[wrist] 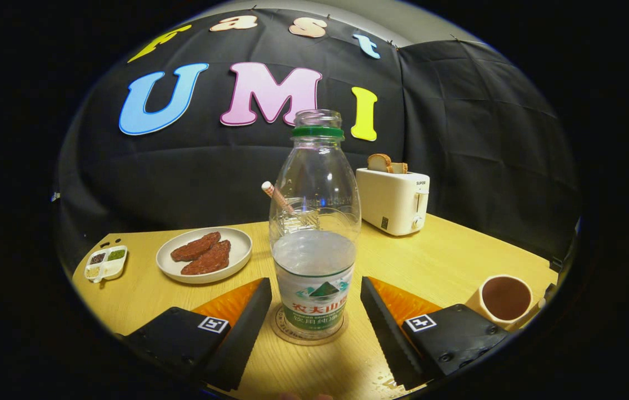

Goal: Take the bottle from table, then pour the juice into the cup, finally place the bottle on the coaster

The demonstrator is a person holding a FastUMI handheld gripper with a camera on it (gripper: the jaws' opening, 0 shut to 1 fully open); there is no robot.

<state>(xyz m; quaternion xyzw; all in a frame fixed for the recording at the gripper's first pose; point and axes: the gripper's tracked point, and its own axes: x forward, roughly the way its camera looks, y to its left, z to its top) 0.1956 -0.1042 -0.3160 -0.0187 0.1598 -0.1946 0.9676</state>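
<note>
Bottle (314,233) stands upright on the coaster (308,333), uncapped, with a green ring at its neck and clear liquid filling roughly its lower half. The coaster is a thin round disc; its rim shows just in front of the bottle's base and to either side of it. Gripper (314,322) is wide open: the two fingers (245,328) flank the bottle's lower body, one on each side, with a clear strip of table (431,261) visible between each inner face and the label. Neither finger touches the bottle, and nothing is held.

Off beyond the right finger, near the table's right edge, sits the cup (506,300), upright, its inside dark; whether it holds liquid is hard to tell. Bare table lies between the cup and the bottle. Beyond the left finger rests a plate (204,255) with two brown pieces on it, and further left, close to the table's left edge, a small divided dish (105,263). Behind the bottle on the right, near the table's back edge, stands a toaster (393,200) with bread in its slots. A striped straw-like stick (275,197) shows through the bottle's left shoulder. A few wet drops lie on the table by the right finger's near end.
</note>
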